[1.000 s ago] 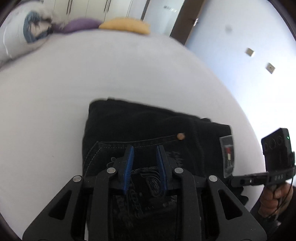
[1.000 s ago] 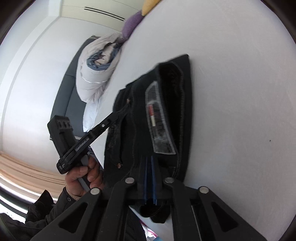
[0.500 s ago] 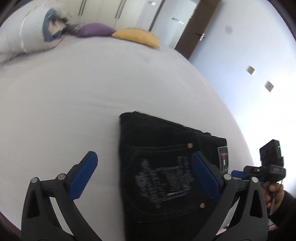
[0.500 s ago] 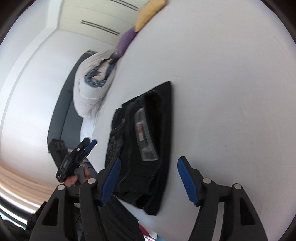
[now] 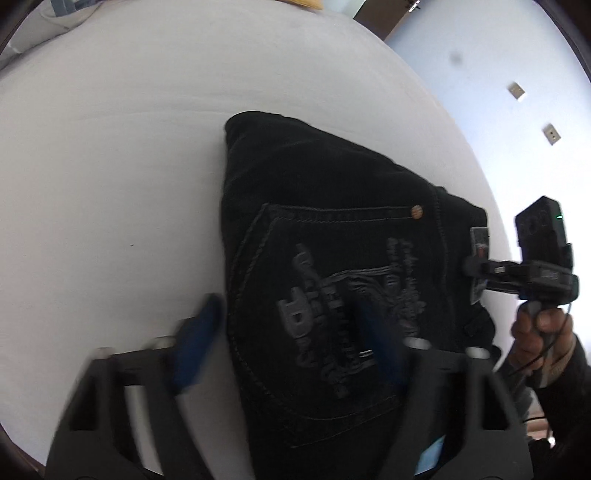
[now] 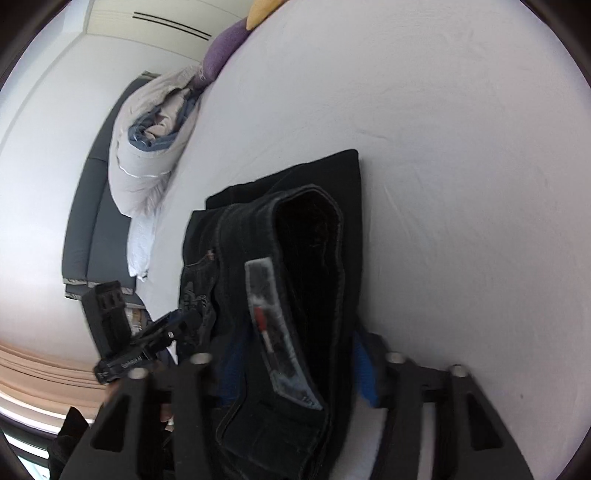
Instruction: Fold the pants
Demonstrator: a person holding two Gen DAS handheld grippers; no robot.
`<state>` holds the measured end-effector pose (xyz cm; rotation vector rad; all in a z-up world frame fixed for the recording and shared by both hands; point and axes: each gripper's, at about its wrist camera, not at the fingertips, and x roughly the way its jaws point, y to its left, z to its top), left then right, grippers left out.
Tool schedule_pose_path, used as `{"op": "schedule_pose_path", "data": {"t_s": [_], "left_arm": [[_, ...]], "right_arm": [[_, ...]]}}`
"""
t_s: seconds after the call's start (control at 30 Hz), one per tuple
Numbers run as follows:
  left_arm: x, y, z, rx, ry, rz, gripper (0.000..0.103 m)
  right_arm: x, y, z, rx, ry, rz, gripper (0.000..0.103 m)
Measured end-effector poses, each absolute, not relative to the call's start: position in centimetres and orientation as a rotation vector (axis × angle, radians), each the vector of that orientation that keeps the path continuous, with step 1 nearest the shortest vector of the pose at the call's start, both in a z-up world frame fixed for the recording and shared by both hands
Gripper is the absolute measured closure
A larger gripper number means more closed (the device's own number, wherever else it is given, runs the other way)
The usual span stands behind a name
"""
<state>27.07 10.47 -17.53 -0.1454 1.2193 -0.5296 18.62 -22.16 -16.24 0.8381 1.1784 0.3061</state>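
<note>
The black pants (image 5: 332, 258) lie folded into a thick rectangle on the white bed (image 5: 110, 166), back pocket with embroidered logo up. My left gripper (image 5: 291, 343) is open, its blurred blue pads straddling the near left edge of the stack. In the right wrist view the waistband end with its grey label (image 6: 277, 332) faces me. My right gripper (image 6: 299, 369) is open with the pads on either side of the waistband end of the pants (image 6: 295, 258). The left gripper also shows in the right wrist view (image 6: 184, 325), and the right one in the left wrist view (image 5: 476, 266).
A rolled white and blue duvet (image 6: 151, 147) lies at the head of the bed, with a purple cushion (image 6: 225, 48) and a yellow cushion (image 6: 262, 11) beside it. A dark headboard (image 6: 88, 206) stands behind. The bed edge runs close to the pants on the right (image 5: 495, 229).
Both grippers opened from shut and let the pants go, drew back, and have now moved in again low around the folded stack's edges.
</note>
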Motion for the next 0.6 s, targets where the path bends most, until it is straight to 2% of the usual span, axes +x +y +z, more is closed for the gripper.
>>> {"op": "schedule_pose_path", "data": {"t_s": [0.07, 0.13, 0.3, 0.6], "left_arm": [[27.0, 9.8, -17.4, -0.108, 1.220, -0.510, 0.055], [26.5, 9.6, -16.8, -0.088, 1.209, -0.486, 0.067], [25.9, 8.5, -14.8, -0.060, 1.175, -0.451, 0.083], [28.0, 5.1, -7.9, -0.051, 1.029, -0.506, 0.084]], "right_arm": [[18.9, -22.1, -16.4, 0.836, 1.174, 0.308, 0.069], [18.7, -21.7, -15.9, 0.792, 1.155, 0.307, 0.075], [18.1, -21.1, -13.3, 0.686, 1.096, 0.305, 0.085], [20.1, -24.4, -4.6, 0.605, 0.933, 0.335, 0.086]]}}
